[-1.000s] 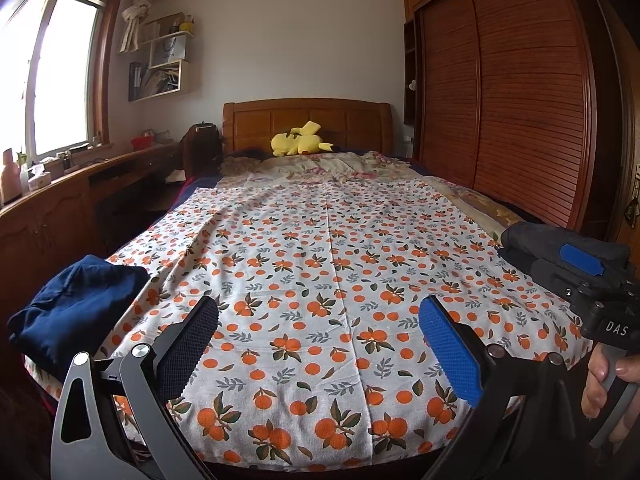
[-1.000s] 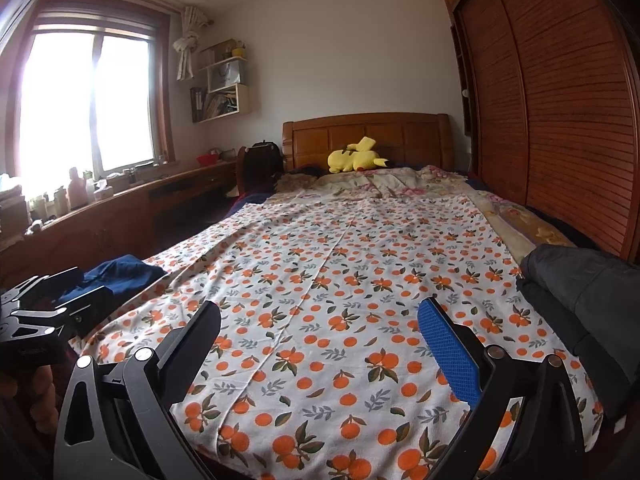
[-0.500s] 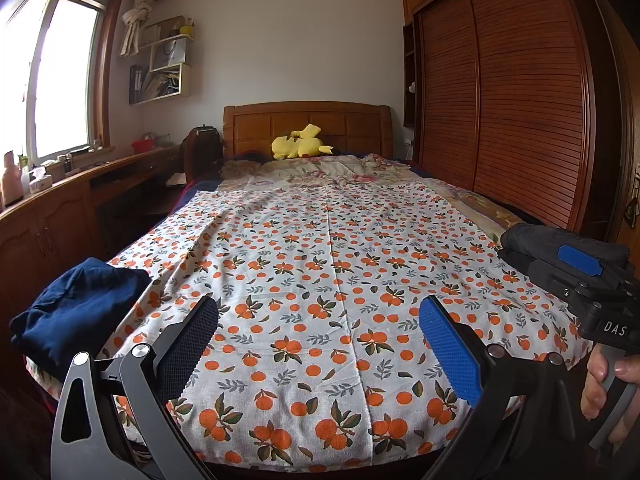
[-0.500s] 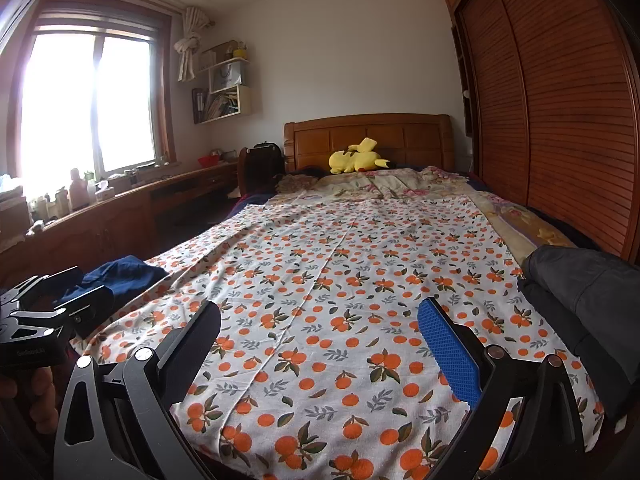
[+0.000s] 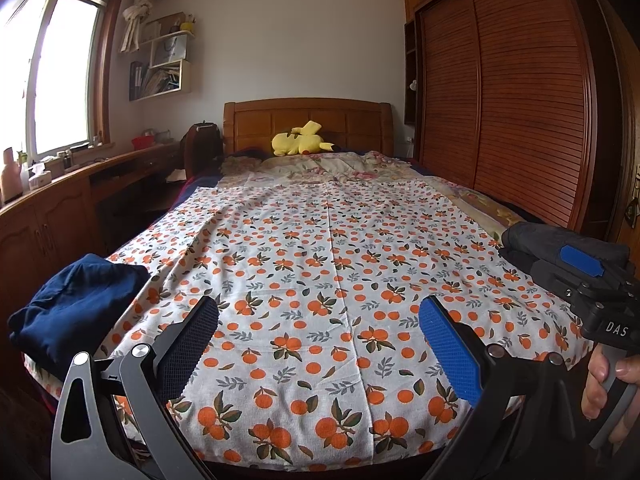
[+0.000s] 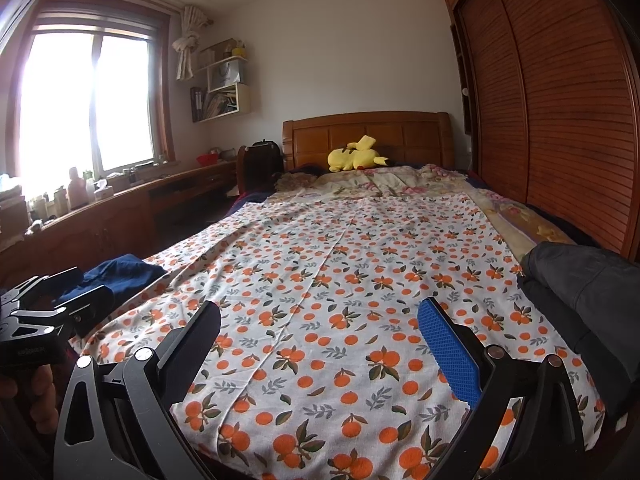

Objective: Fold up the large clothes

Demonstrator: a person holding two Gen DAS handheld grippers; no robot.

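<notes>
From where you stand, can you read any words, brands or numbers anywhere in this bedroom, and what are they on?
"DAS": white letters on the black body of the right hand-held gripper, seen from the left wrist camera.
Small print on the left hand-held gripper: too blurred to read.
Paper bag on the wall shelf: its faint mark is too small to read.

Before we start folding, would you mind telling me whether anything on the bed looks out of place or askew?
Nothing is spilled or damaged. The navy garment lies bunched at the bed's left edge and the dark grey garment is heaped at the right edge, both unfolded.
</notes>
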